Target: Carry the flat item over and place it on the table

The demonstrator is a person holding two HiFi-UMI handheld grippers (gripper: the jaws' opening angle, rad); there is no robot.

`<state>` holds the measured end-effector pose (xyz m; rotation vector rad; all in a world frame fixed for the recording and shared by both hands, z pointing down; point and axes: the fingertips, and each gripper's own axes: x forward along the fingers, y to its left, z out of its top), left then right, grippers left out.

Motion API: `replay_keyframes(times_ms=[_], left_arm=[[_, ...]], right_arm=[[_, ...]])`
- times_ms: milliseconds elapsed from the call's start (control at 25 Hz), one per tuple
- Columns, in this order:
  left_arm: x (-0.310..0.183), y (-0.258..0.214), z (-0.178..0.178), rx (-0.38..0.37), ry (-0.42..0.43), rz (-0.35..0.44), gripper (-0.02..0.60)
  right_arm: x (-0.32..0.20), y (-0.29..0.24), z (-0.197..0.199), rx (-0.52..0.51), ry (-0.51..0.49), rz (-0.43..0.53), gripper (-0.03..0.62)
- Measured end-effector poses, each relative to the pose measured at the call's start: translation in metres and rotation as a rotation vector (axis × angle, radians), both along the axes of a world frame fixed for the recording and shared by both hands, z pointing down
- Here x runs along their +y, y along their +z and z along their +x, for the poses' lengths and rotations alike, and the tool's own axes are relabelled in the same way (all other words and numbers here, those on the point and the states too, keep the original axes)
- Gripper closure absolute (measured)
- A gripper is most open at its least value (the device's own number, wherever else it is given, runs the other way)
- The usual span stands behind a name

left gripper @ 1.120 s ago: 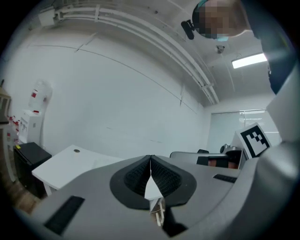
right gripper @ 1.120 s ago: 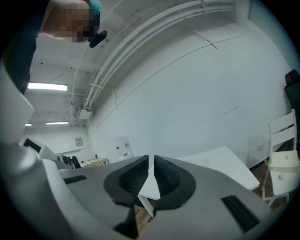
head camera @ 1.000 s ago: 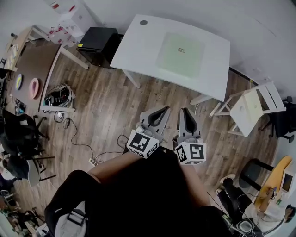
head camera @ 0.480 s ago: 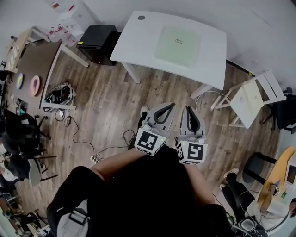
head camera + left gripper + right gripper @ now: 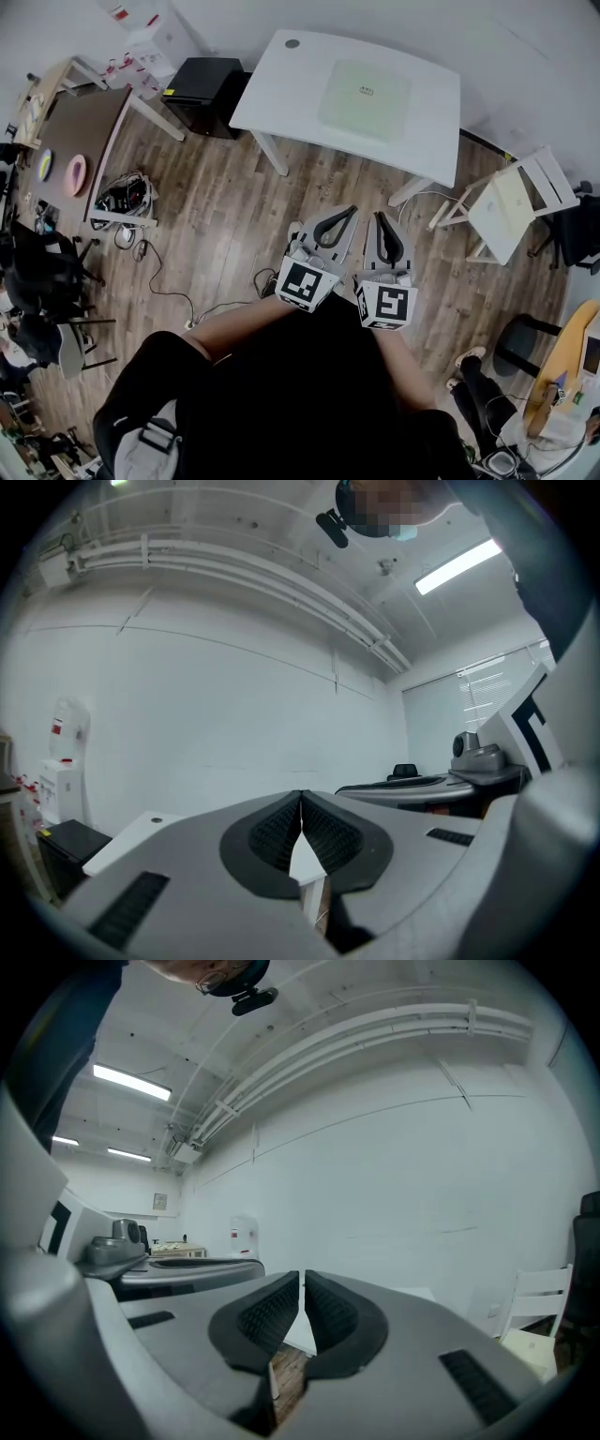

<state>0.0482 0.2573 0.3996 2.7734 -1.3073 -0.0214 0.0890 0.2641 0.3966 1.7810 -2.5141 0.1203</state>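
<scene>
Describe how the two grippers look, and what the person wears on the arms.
Both the left gripper and right gripper are grey, with two curved jaws lined with ribbed black pads. Each carries a white cube printed with black square markers. The person wears a black top; the forearms are uncovered.

Black top fills the lower frame, sleeves stopping short of the forearms; left gripper is a grey shell drawn out into a teardrop loop lined in black; right gripper, same build, same grey; each carries a white cube, left cube and right cube, printed with bold black square markers; up close the pads are black and finely ribbed, and dark slots sit in the grey flanks.
</scene>
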Motion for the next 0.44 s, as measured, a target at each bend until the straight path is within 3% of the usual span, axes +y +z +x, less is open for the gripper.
replay_keyframes(times_ms=[200,440], left_arm=[[-0.001,-0.005,-0.007,-0.047,-0.007,0.050,0.568],[-0.005,-0.006,-0.013,-0.034,-0.021,0.063,0.568]], right_arm=[[-0.003,0.001,-0.010,-0.018,-0.033,-0.004,0.554],[-0.009,0.009,-0.012,-0.006,-0.037,-0.012,0.556]])
